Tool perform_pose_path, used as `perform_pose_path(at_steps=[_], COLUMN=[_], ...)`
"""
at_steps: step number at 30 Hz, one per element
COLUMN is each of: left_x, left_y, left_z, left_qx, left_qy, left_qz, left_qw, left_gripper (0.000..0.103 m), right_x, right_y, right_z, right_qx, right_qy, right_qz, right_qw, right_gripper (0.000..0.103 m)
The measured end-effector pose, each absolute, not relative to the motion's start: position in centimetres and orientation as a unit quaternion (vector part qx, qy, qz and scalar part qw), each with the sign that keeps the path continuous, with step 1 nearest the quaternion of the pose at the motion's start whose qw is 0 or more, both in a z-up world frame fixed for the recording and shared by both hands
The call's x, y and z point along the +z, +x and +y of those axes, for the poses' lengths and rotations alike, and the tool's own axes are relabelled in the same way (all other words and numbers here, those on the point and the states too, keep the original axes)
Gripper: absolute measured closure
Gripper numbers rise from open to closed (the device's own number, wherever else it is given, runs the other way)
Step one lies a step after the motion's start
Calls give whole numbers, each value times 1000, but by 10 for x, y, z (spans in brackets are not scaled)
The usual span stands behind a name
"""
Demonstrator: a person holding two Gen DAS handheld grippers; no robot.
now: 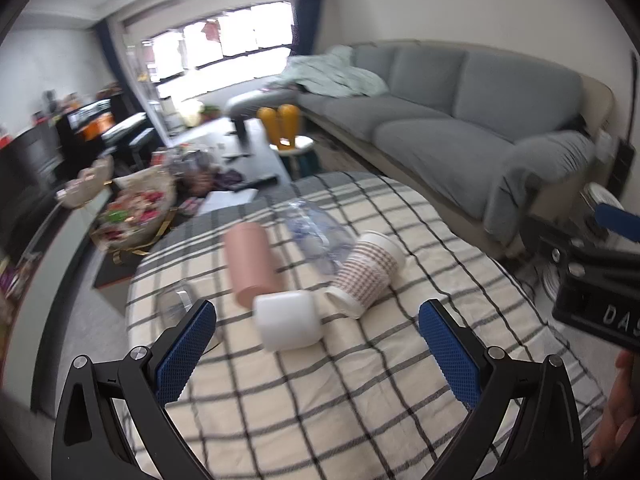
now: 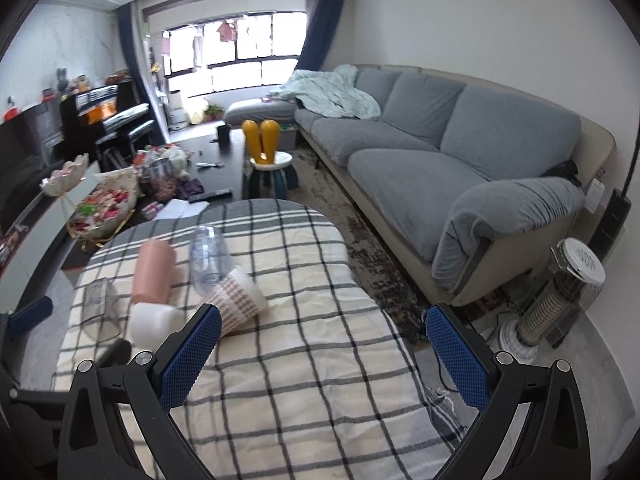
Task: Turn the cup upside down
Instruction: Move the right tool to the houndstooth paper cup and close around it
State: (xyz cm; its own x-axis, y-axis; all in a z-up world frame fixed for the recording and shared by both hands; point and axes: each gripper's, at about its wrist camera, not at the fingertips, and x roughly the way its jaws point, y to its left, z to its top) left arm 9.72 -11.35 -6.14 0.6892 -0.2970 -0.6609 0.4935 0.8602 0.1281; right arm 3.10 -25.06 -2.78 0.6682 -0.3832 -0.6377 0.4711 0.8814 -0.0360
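The left tool [image 1: 316, 332], spread wide and empty, hovers over the white cup [image 1: 289, 321] lying sideways on the checked bench [image 1: 360, 400], where a careless grab could knock the touching patterned cup [image 1: 368, 276] rolling.

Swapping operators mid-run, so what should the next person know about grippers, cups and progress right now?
Left gripper: open, empty, hovering low before the cups.
Right gripper: open, empty, further back.
On the checked tablecloth, all lying on their sides: plain white cup, pink cylindrical cup, brown-patterned paper cup, clear plastic cup. A clear glass sits at the left.
Done: nothing gripped or flipped.
Left: grasp a cup and set it upside down.
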Motion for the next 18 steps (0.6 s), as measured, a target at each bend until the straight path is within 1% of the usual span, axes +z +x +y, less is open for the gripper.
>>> perform_pose_path(at_steps=[8, 15, 18], left_x=[-92, -124, -141], left_y=[145, 183, 198], left_z=[-160, -189, -200], left_qx=[-294, -326, -336], left_qy=[227, 244, 253], left_qz=[353, 392, 412], left_qw=[859, 825, 808], left_gripper=[0, 1, 4], right_x=[-60, -87, -99], right_y=[64, 85, 92], right_z=[-283, -308, -318], right_qx=[-279, -314, -322], right_qy=[112, 142, 157], right_qz=[355, 374, 386], right_qw=[885, 861, 850], right_gripper=[0, 0, 0])
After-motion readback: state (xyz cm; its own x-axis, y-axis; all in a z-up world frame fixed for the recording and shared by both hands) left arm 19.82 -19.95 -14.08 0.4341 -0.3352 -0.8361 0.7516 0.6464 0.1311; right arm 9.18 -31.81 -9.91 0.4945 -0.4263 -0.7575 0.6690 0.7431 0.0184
